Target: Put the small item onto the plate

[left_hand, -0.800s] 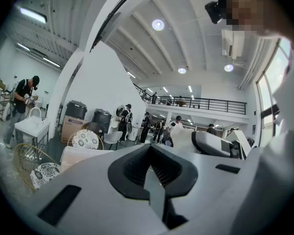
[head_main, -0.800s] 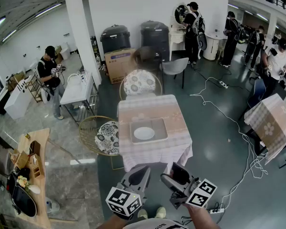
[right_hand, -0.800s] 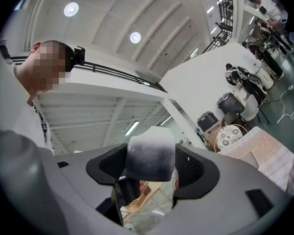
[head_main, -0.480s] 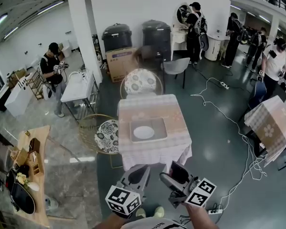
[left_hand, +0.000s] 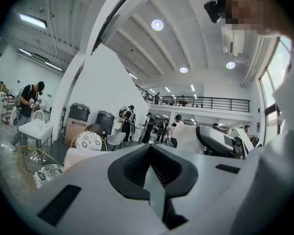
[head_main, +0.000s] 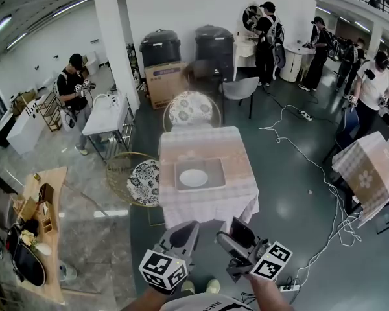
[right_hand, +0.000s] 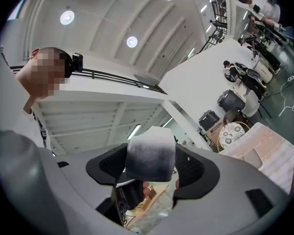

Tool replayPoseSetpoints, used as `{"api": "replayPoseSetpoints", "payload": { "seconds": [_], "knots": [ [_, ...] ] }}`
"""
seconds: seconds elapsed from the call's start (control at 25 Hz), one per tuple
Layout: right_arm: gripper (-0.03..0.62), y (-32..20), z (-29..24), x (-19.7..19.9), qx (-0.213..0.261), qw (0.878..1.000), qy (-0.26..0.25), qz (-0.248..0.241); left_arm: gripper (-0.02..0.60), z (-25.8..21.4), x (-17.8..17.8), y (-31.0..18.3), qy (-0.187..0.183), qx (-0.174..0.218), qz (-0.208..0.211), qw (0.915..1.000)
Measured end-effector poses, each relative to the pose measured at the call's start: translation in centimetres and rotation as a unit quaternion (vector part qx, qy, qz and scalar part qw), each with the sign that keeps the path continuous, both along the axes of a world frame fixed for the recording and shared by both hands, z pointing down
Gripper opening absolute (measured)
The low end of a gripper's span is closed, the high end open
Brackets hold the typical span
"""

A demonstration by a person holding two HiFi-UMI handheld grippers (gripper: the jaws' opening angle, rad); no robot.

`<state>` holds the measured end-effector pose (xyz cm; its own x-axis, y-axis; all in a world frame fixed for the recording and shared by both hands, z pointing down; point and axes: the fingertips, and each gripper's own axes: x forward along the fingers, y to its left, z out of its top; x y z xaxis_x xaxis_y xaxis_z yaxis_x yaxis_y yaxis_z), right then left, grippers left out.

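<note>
Jaws of right gripper (right_hand: 152, 176) clamp small item (right_hand: 150, 153), underside hidden | left gripper (left_hand: 154, 173) jaws clenched together

tablecloth (head_main: 211, 149): pale checked cloth, matt
plate (head_main: 194, 177): white, smooth, slightly glossy
small item (right_hand: 151, 151): matt, soft-looking surface
right gripper (right_hand: 151, 169): grey matt plastic
floor (head_main: 298, 173): smooth, glossy

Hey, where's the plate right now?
In the head view, the plate lies on a grey tray on the cloth-covered table at centre. A patterned chair stands just to the left of the table.
</note>
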<state>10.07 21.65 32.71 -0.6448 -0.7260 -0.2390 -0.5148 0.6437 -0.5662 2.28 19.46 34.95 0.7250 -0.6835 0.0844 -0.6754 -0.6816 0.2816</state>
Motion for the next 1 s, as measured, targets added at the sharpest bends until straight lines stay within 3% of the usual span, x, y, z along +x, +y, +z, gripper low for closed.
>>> {"api": "replayPoseSetpoints", "payload": {
  "seconds": [0.56,1.0],
  "knots": [
    [0.314,-0.4,1.2,1.3,-0.007,1.000,-0.004,-0.018,0.005,0.3,1.7,0.3,-0.012,0.002,-0.022,0.9997],
    [0.314,-4.3,2.0,1.0,-0.018,1.000,0.002,-0.019,0.005,1.2,1.8,-3.6,-0.011,-0.001,-0.019,0.9998]
  ]
}}
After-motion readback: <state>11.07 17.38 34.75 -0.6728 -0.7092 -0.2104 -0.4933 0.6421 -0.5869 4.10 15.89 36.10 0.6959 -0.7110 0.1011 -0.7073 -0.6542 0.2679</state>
